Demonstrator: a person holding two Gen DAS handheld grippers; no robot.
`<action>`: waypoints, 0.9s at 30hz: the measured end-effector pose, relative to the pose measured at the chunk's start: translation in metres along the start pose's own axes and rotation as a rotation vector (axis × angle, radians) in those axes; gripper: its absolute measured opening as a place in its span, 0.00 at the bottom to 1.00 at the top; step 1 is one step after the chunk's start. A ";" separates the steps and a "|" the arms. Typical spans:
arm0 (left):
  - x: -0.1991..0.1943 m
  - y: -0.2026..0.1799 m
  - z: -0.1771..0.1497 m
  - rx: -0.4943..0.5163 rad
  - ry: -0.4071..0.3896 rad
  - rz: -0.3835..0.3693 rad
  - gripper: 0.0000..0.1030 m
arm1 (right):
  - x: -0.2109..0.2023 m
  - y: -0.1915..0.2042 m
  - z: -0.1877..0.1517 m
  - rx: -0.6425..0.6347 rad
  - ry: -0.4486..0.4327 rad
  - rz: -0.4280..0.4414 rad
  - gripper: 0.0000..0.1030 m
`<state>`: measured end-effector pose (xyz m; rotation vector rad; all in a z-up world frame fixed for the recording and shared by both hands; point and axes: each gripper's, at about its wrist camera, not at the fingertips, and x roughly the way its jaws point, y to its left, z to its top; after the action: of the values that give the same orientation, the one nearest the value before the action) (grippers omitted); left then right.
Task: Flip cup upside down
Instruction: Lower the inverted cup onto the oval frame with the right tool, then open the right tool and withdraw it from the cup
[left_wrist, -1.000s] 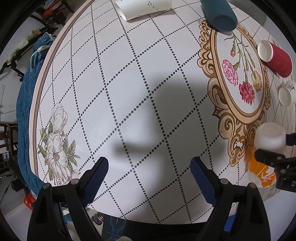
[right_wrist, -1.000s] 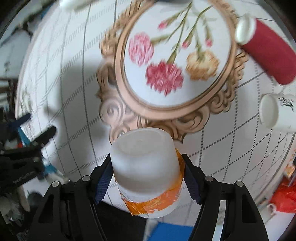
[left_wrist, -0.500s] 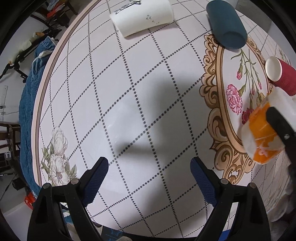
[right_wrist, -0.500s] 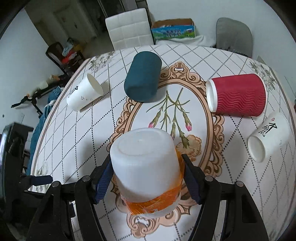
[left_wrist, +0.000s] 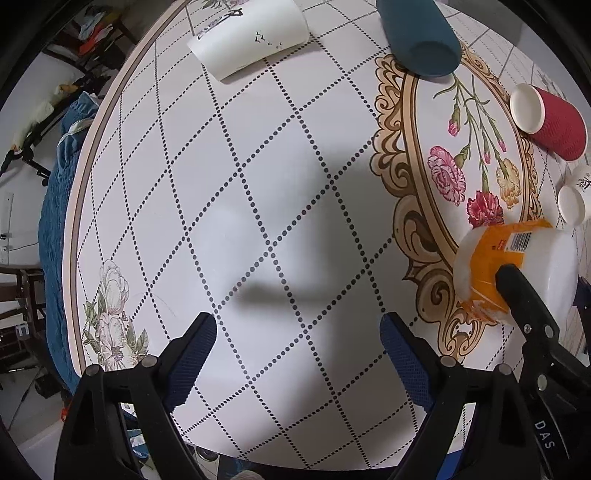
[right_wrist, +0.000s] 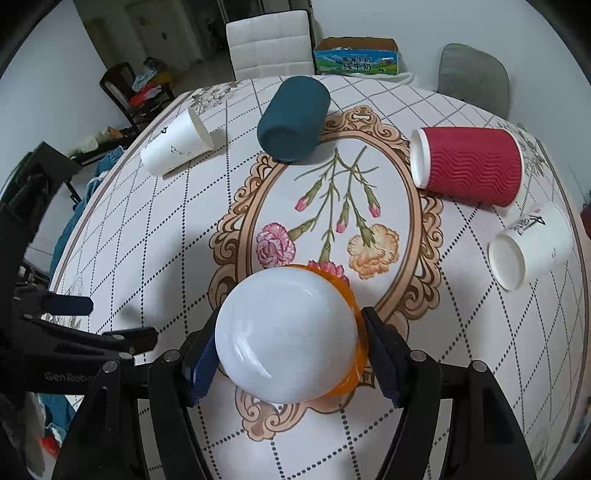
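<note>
White cup w/ orange label band (right_wrist: 288, 332) was clamped in R gripper (right_wrist: 291, 347), one blue pad on each side of the band, cup's closed base turned toward the R wrist cam. In L wrist view same cup (left_wrist: 517, 273) sat at far right, over the ornate gold frame print near table's near edge; whether its rim touched the table (left_wrist: 258, 184) couldn't be told. One black R finger (left_wrist: 524, 295) crossed its side.

L gripper (left_wrist: 299, 350) was wide open, nothing betw. pads, hovering over the dotted-diamond cloth, well apart from the cup. Its shadow fell on the cloth ahead of it.

Other cups, all lying on their sides:
- teal cup (right_wrist: 293, 120) at far end of frame print
- red ribbed cup (right_wrist: 469, 166), white inside, mouth toward the flowers
- white cup w/ black script (right_wrist: 532, 243) just R of the red one, mouth toward cam
- white paper cup w/ small bird marks (right_wrist: 177, 147) at far L, near table edge

Bkgd: white chair (right_wrist: 271, 44), grey chair (right_wrist: 472, 77), cardboard box w/ blue print (right_wrist: 356, 55).
</note>
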<state>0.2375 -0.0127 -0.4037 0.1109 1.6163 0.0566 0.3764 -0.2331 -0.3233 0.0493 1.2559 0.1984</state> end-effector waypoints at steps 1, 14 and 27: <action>-0.003 0.000 -0.001 0.002 -0.005 0.000 0.88 | -0.001 -0.001 0.000 0.009 0.007 -0.002 0.71; -0.091 0.009 -0.045 0.091 -0.212 -0.042 0.97 | -0.097 -0.010 -0.018 0.155 0.023 -0.206 0.94; -0.169 0.020 -0.082 0.101 -0.364 -0.077 0.97 | -0.206 -0.006 -0.049 0.206 -0.076 -0.304 0.95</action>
<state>0.1642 -0.0078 -0.2293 0.1286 1.2582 -0.1001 0.2700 -0.2784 -0.1461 0.0417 1.1876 -0.1946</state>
